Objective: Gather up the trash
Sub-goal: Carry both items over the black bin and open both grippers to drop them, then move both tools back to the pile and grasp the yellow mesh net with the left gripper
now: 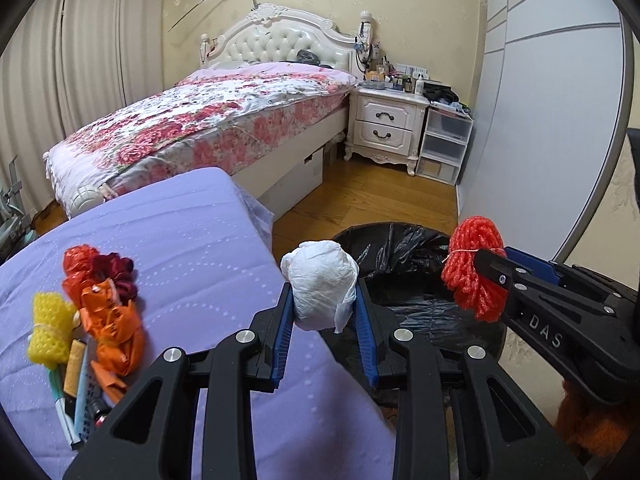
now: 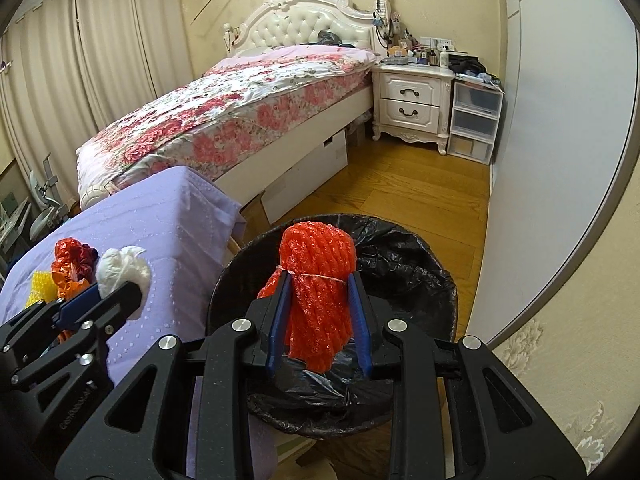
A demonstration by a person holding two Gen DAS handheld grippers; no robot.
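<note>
My left gripper (image 1: 323, 300) is shut on a crumpled white tissue ball (image 1: 320, 286), held at the right edge of the purple-covered surface (image 1: 192, 248), just left of the bin. My right gripper (image 2: 318, 300) is shut on a red foam net bundle (image 2: 318, 280) tied with a thin band, hanging over the mouth of the black-lined trash bin (image 2: 408, 264). In the left wrist view the red bundle (image 1: 474, 270) hangs above the bin (image 1: 400, 248). In the right wrist view the white ball (image 2: 122, 270) shows at the left.
More trash lies on the purple cover at the left: a yellow foam net (image 1: 50, 326), orange and red wrappers (image 1: 108, 304), pens and small sticks (image 1: 76, 396). Behind stand a floral bed (image 1: 216, 120), a white nightstand (image 1: 386, 124), plastic drawers (image 1: 444, 144) and wooden floor (image 1: 380, 196).
</note>
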